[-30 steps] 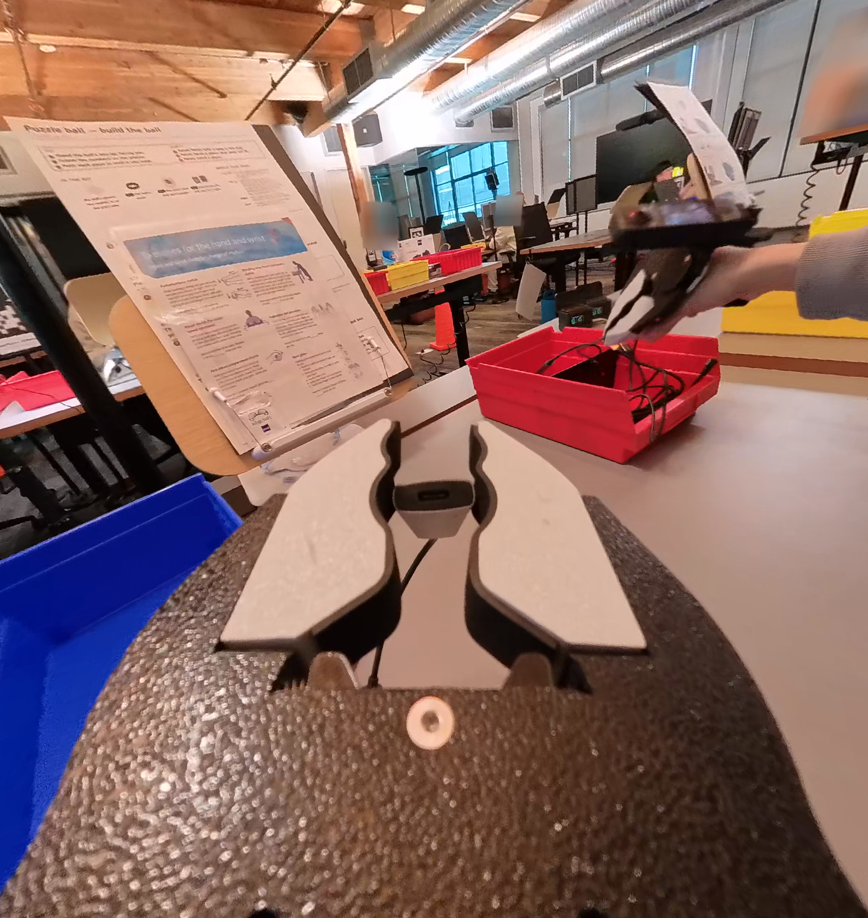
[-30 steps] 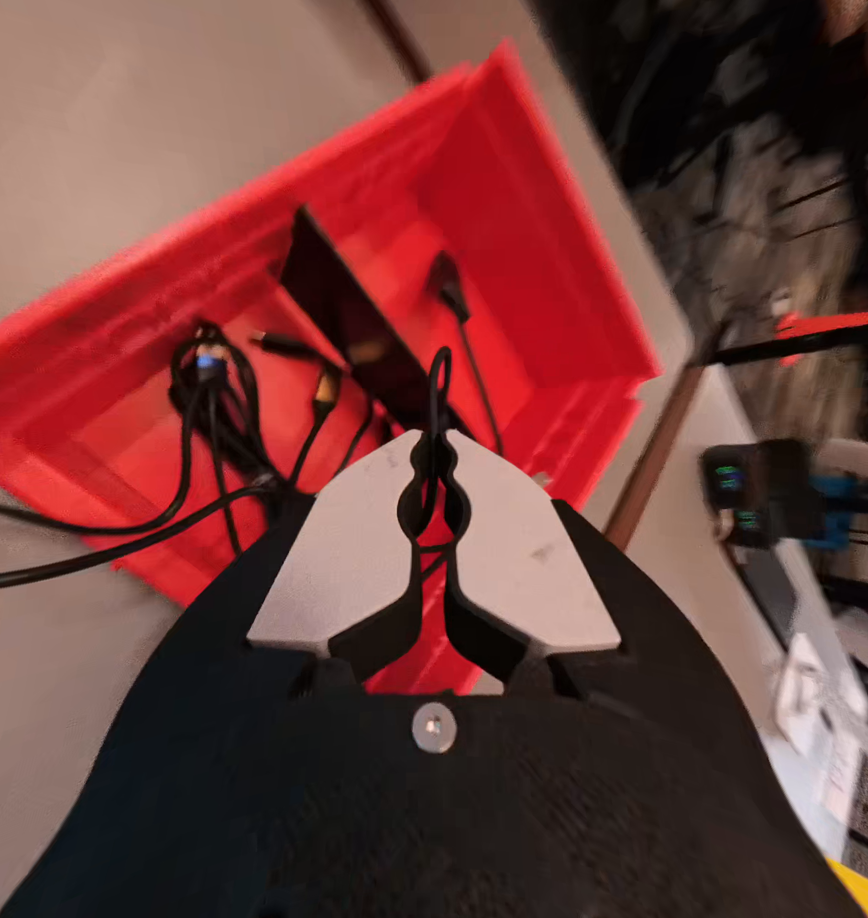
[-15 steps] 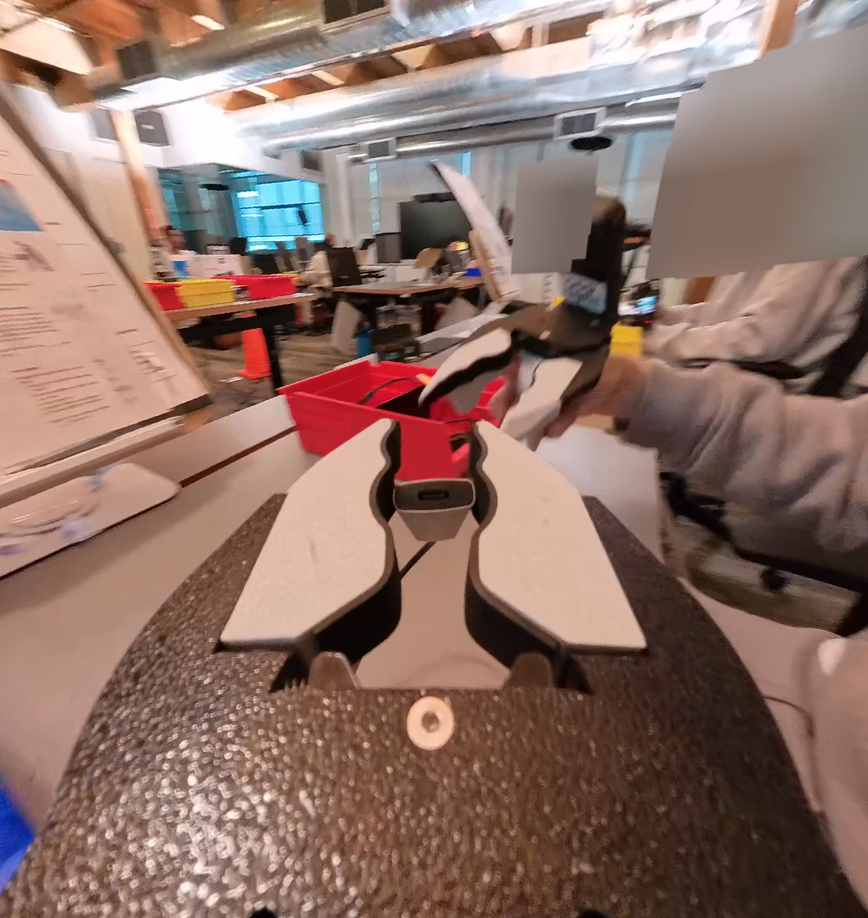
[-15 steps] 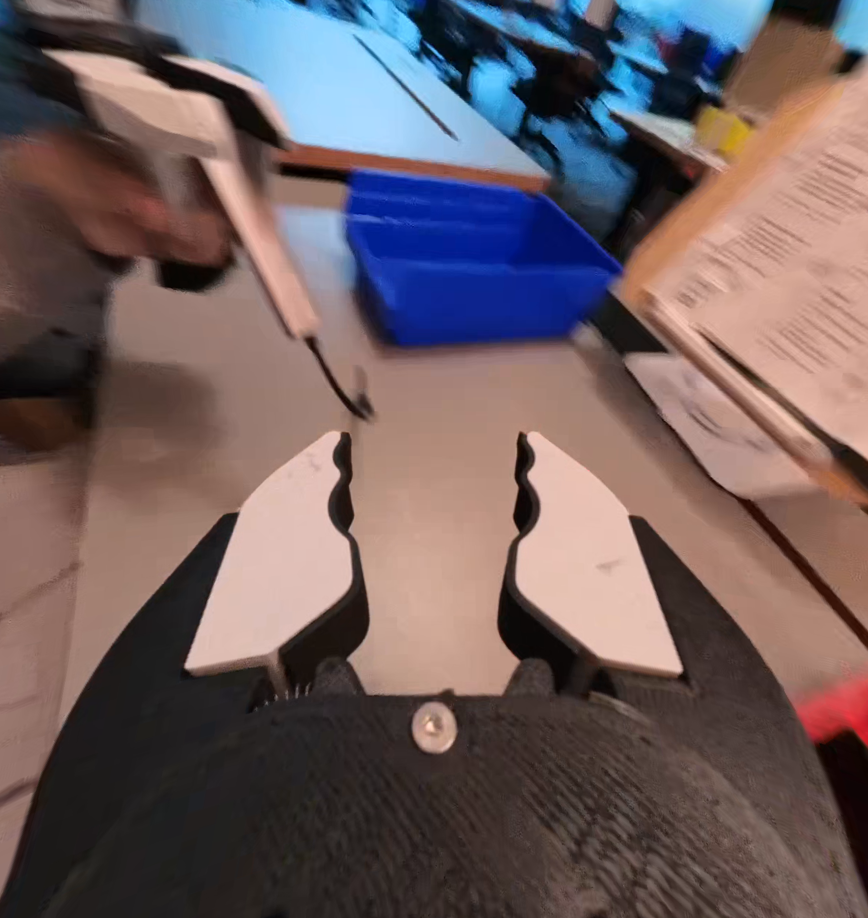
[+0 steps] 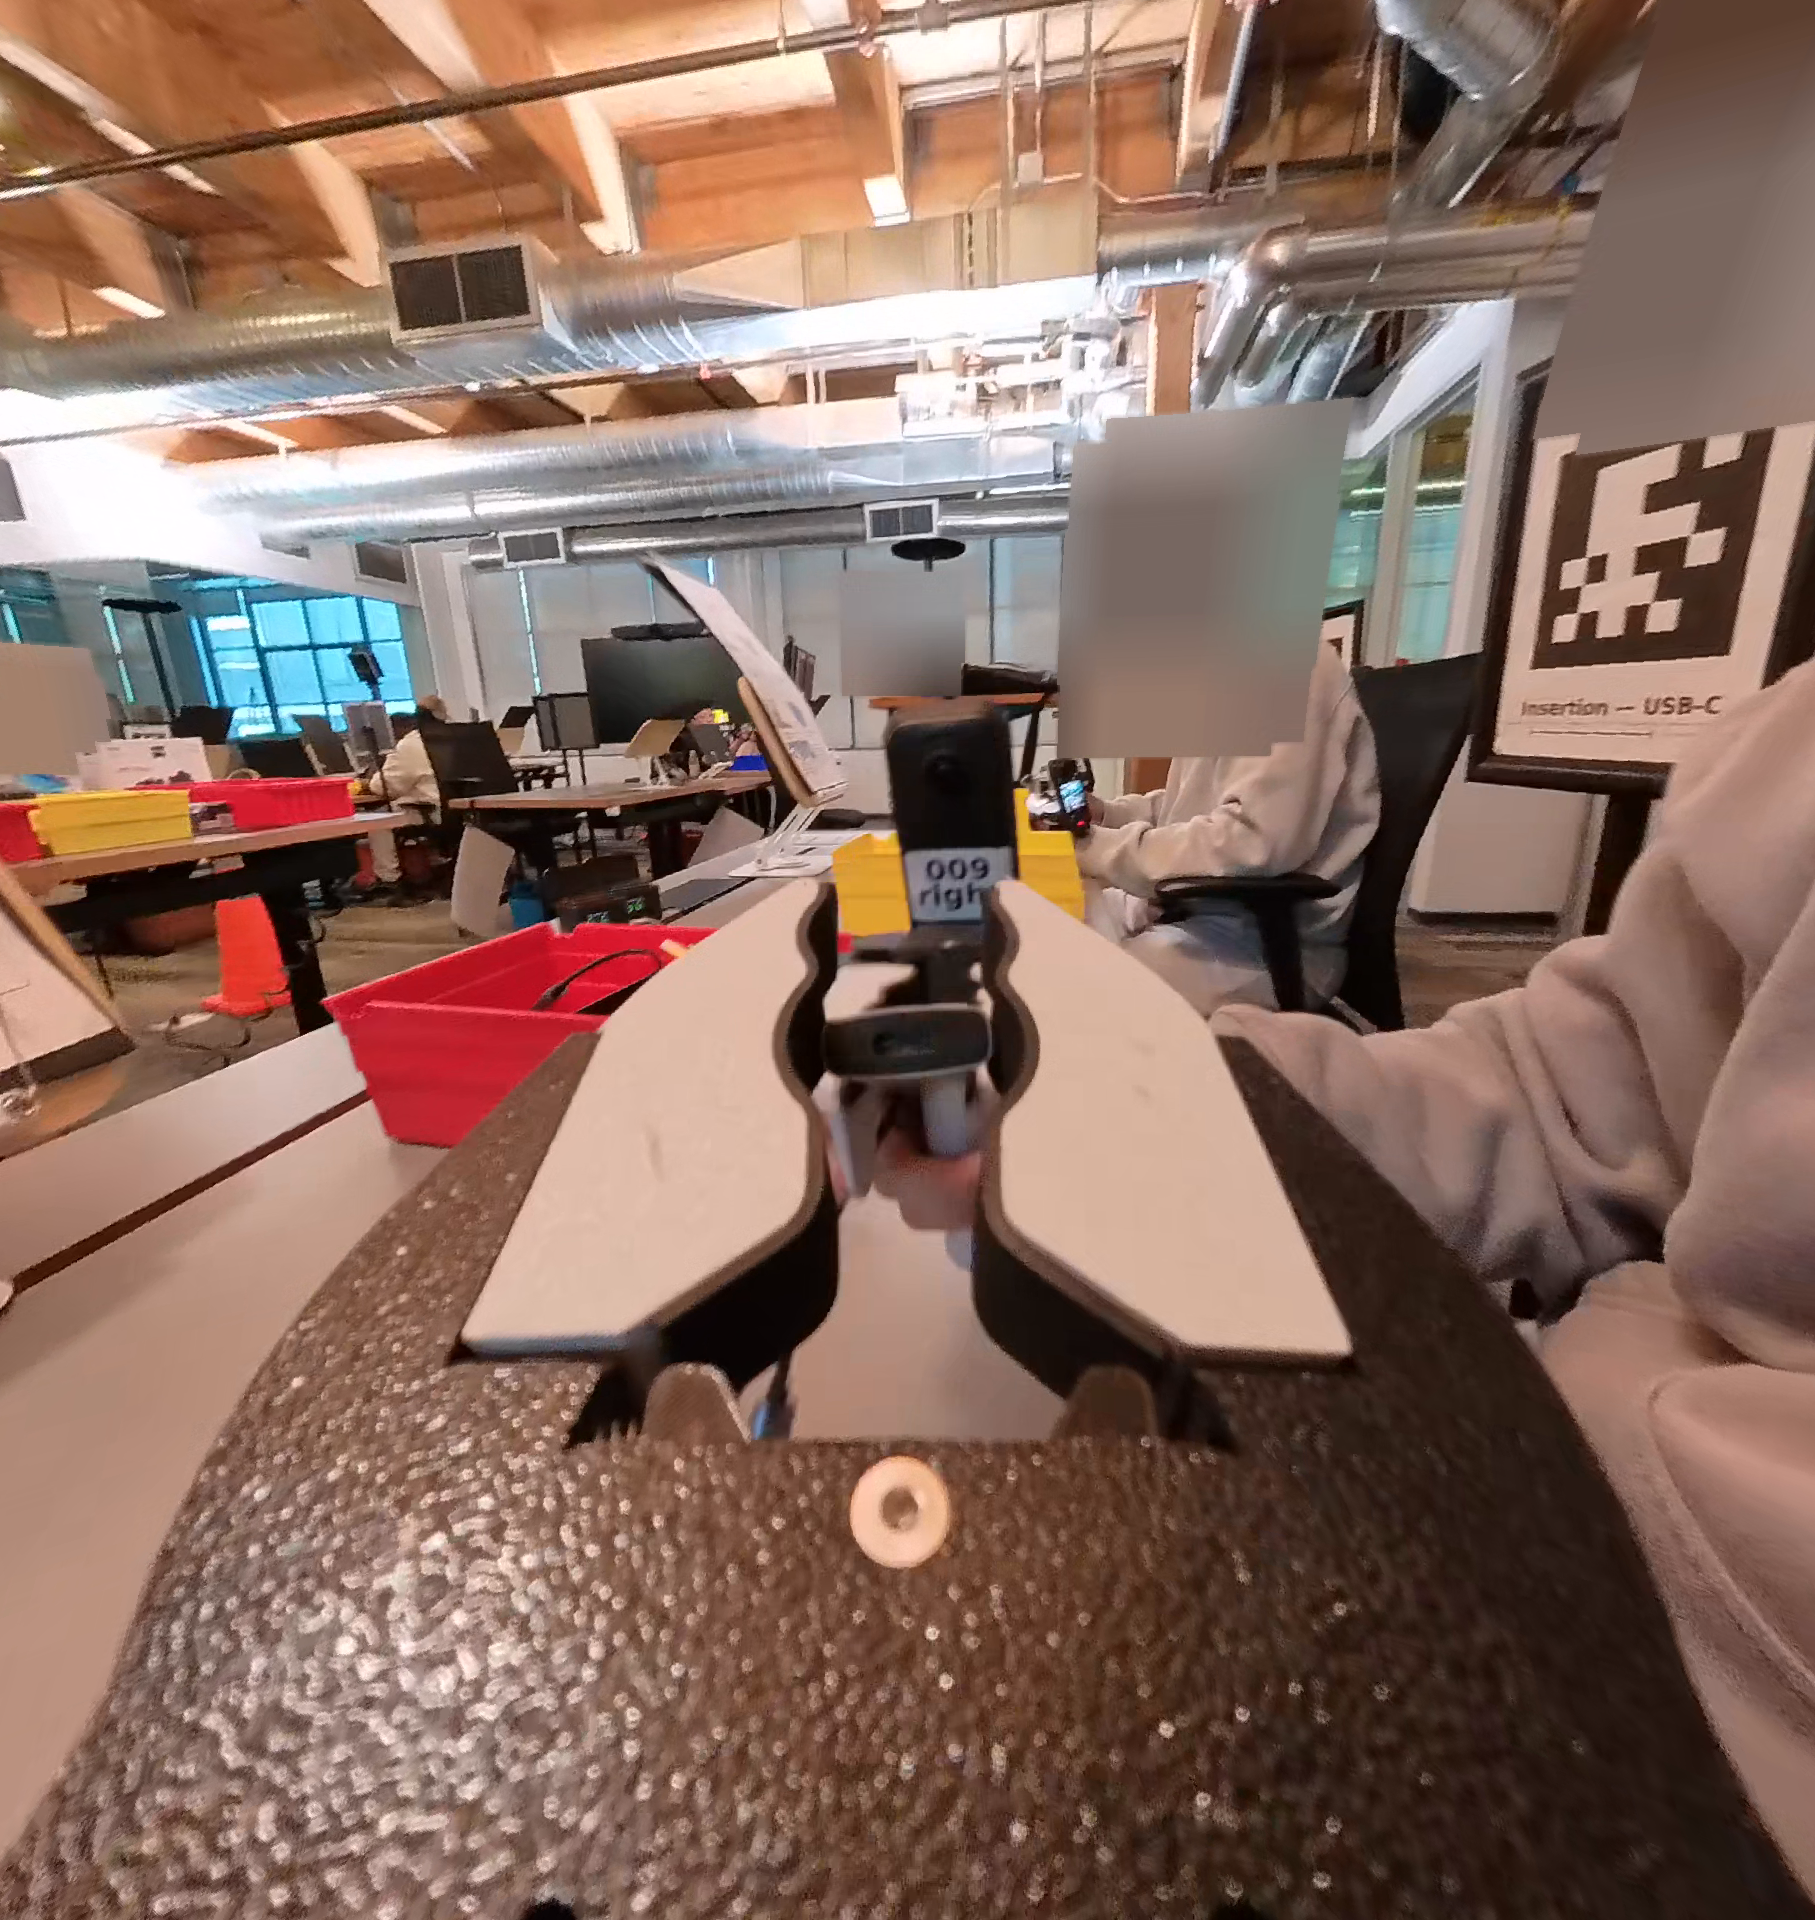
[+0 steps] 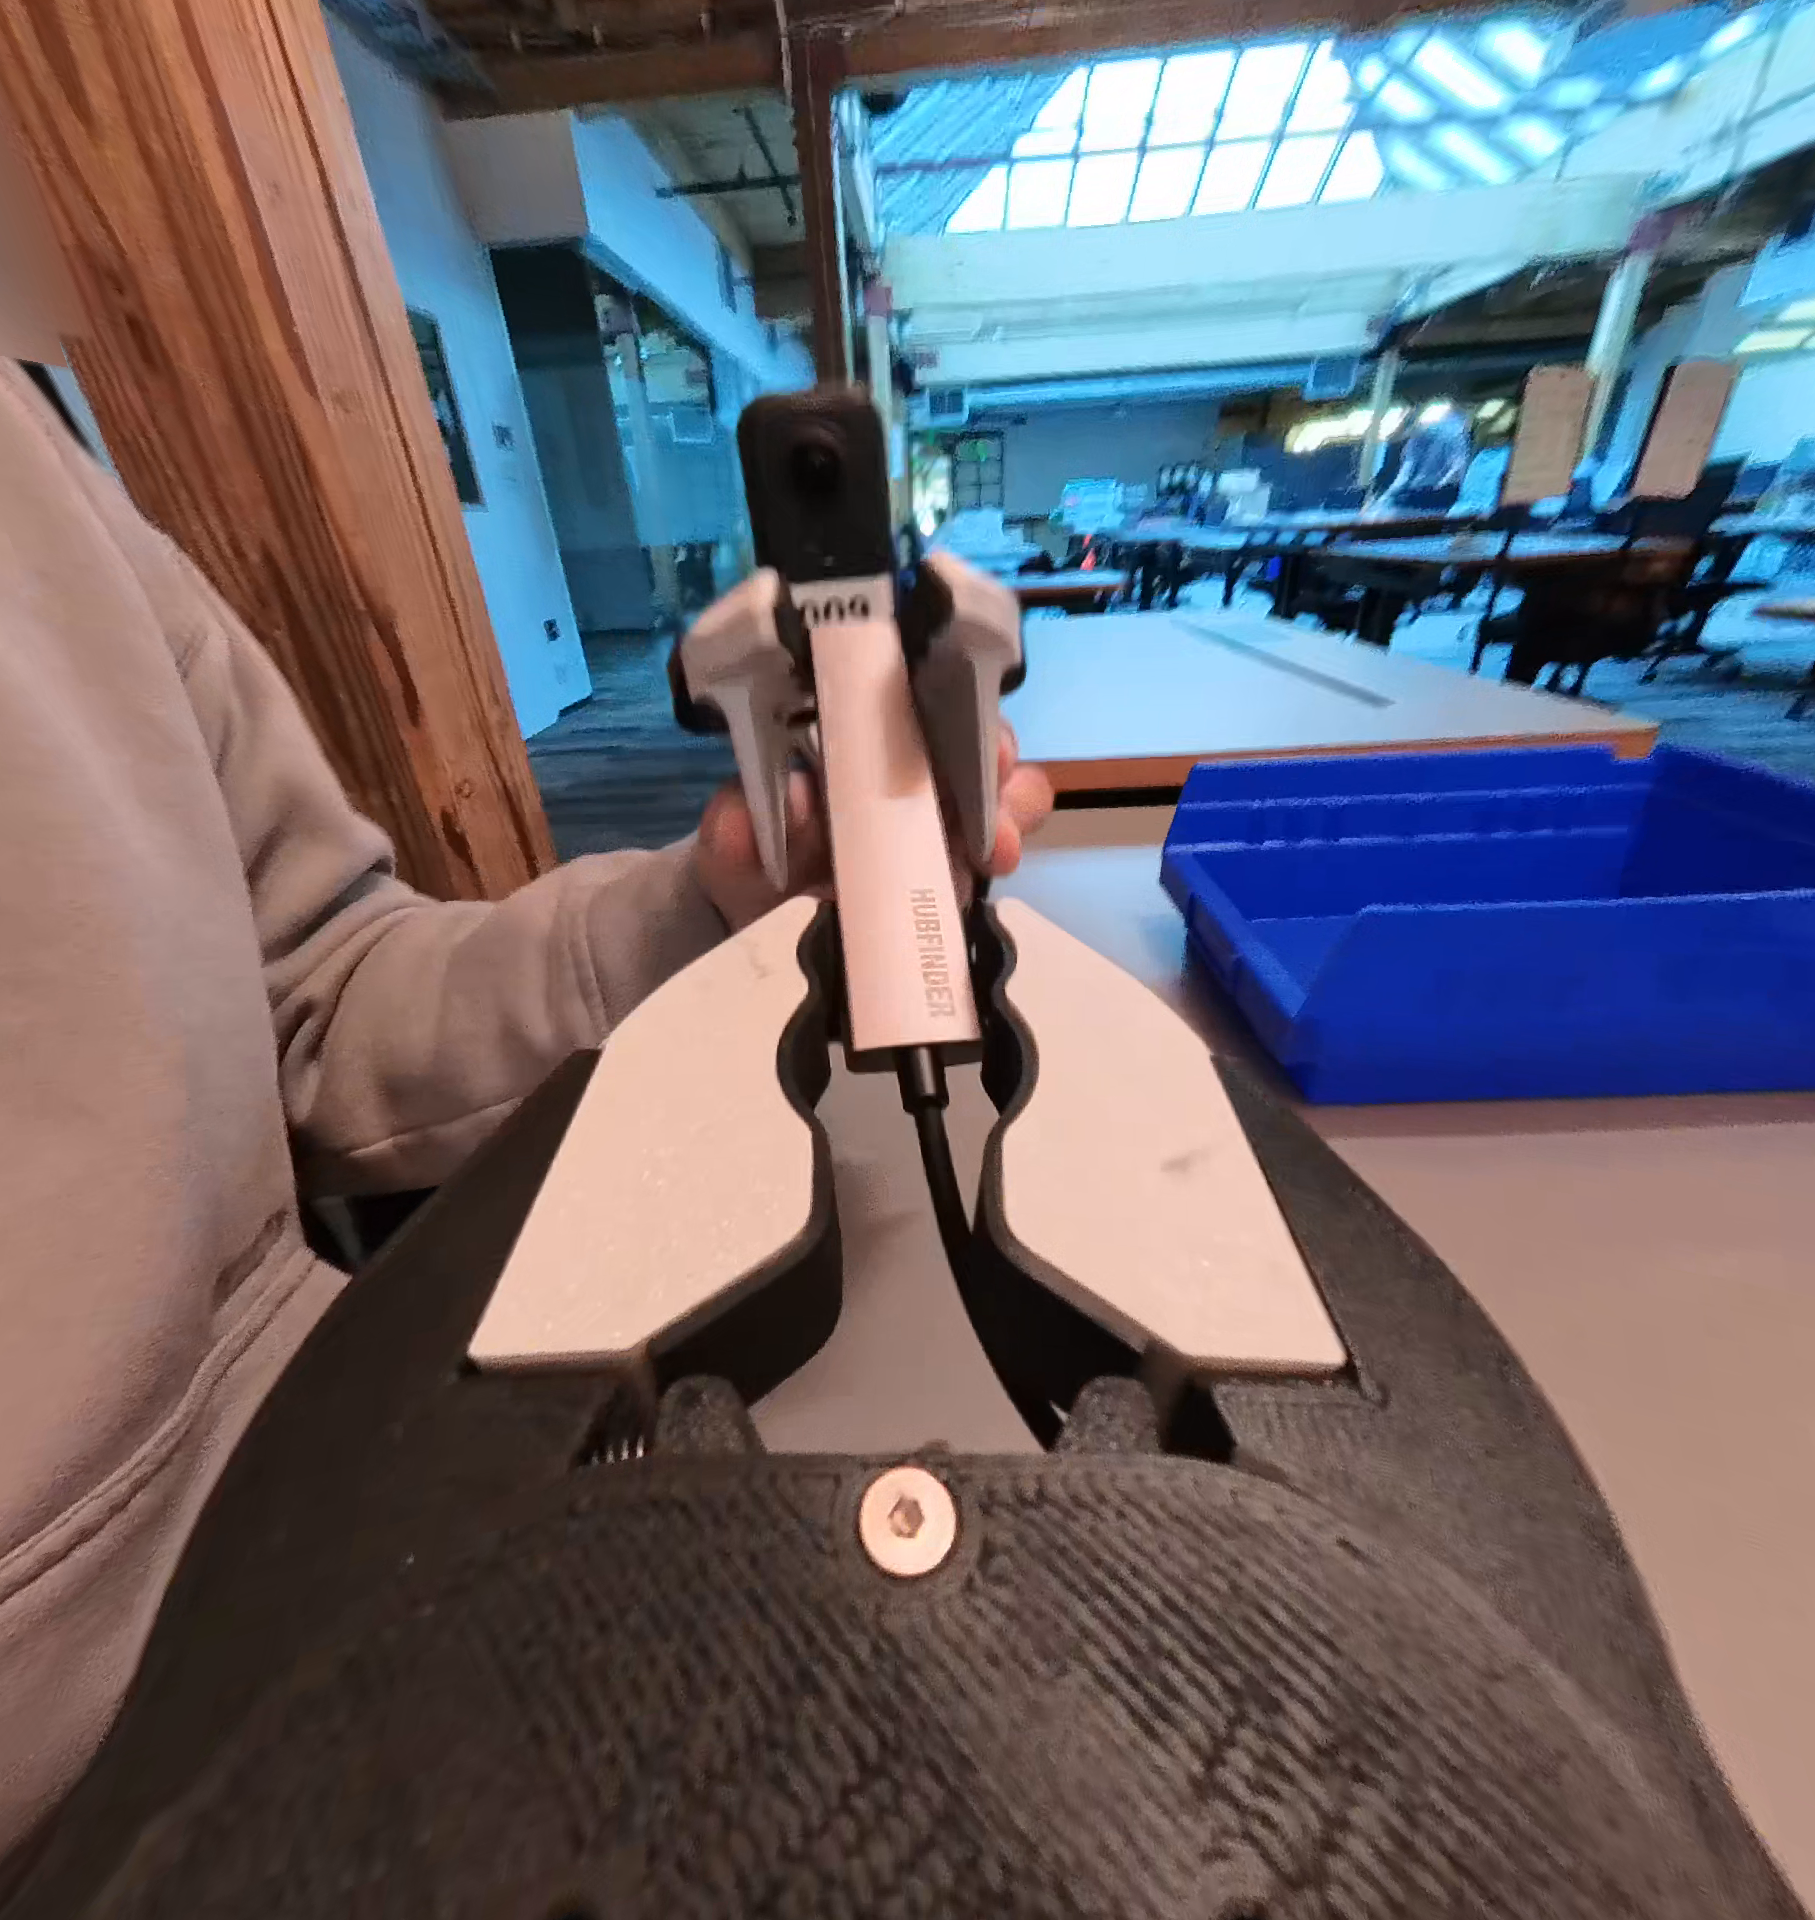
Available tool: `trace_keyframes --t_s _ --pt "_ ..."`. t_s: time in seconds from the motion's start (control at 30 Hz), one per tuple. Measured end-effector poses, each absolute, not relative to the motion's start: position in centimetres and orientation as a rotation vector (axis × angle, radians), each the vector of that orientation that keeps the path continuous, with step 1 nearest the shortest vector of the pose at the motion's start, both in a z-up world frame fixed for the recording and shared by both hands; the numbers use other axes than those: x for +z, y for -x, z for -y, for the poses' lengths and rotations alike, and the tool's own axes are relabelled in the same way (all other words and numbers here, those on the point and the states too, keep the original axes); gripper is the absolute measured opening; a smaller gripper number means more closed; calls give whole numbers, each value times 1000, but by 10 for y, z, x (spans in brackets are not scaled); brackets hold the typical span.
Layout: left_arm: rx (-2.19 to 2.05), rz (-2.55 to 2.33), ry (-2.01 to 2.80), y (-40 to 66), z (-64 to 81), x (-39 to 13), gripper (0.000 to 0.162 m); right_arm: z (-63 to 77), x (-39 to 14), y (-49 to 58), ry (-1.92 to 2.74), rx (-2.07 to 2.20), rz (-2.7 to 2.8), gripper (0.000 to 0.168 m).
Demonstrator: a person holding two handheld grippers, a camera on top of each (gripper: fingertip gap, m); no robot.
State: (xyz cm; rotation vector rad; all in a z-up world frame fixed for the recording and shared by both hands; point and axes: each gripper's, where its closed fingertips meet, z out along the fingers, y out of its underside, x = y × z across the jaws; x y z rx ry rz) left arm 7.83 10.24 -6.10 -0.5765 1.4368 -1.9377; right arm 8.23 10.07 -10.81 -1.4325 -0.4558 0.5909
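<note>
My left gripper (image 5: 903, 997) is shut on one end of a silver USB hub (image 5: 903, 1044) and holds it above the table. In the right wrist view the hub (image 6: 898, 883) runs from the left gripper (image 6: 872, 862) toward me. My right gripper (image 6: 908, 997) faces the left one head-on. Its jaws stand at the hub's width, closed on the cable end. The hub's black cable (image 6: 944, 1174) drops between the right fingers. In the left wrist view the right gripper (image 5: 898, 1122) sits just behind the hub, blurred, in a hand.
A red bin (image 5: 446, 1049) with cables stands on the grey table (image 5: 103, 1403) at the left. A blue bin (image 6: 1505, 935) stands at the right. A document stand (image 5: 9, 997), a wooden post (image 6: 259, 416), my grey sleeves (image 5: 1609, 1039) and a seated person (image 5: 1246, 831) are around. The left gripper's tips are roughly 5 centimeters from the right gripper's.
My right gripper let go of a cable over the red bin, swung round opened, and has closed on the hub's cable end. My left gripper turned right, still holding the hub.
</note>
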Motion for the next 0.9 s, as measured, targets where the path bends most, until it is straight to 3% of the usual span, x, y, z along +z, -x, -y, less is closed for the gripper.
trace_keyframes --t_s 0.1,0.27,0.4,0.53,0.73,0.9 --pt "-1897 -1446 652 -87 -108 -71 27 -98 -97 -94 1421 520 466 25" --pt "-1750 -1299 718 -95 -133 -69 67 -85 -64 -160 1531 177 471 25" --pt "-1732 -1305 794 -101 -143 -79 64 -77 -19 -270 1646 -121 402 25" --pt "-1640 -1370 857 -112 -144 -97 60 -79 -8 -367 1720 -103 324 25" --pt "-1616 -1411 853 -118 -135 -105 55 -82 -20 -462 1552 31 60 25" --pt "-1612 -1426 865 -122 -137 -114 53 -75 -73 -517 1696 -145 -22 25"
